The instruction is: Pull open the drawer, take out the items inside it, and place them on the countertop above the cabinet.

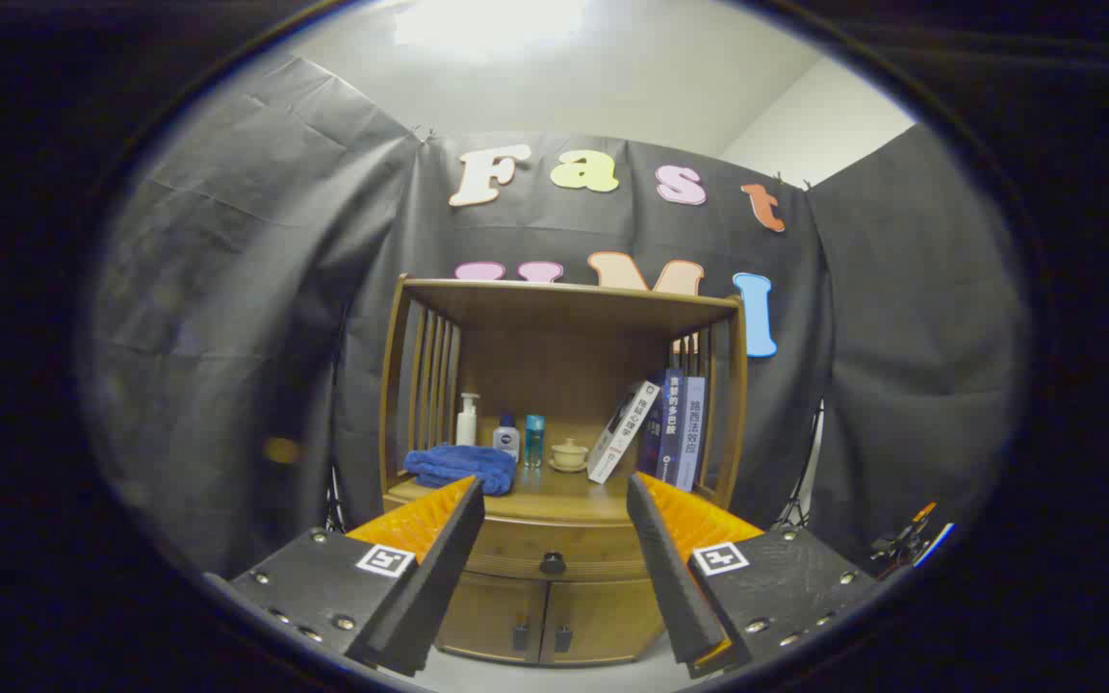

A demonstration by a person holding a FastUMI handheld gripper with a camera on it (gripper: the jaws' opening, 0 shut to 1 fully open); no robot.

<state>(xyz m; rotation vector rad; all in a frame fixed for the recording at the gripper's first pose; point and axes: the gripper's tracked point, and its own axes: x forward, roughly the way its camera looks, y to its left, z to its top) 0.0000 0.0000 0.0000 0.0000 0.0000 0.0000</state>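
A wooden cabinet (554,404) stands ahead against the booth wall. Its drawer (516,547) is shut, and the dark round knob (552,563) sits between my two fingers, some way beyond them. The countertop (554,496) above the drawer forms the floor of an open shelf. My gripper (554,500) is open, its fingers spread wide with nothing between them. What lies in the drawer is hidden.
On the countertop rest a blue folded cloth (461,467), a white pump bottle (467,421), two small bottles (520,439), a cup on a saucer (569,454) and several leaning books (656,428). Two small doors (540,616) close the cabinet below the drawer.
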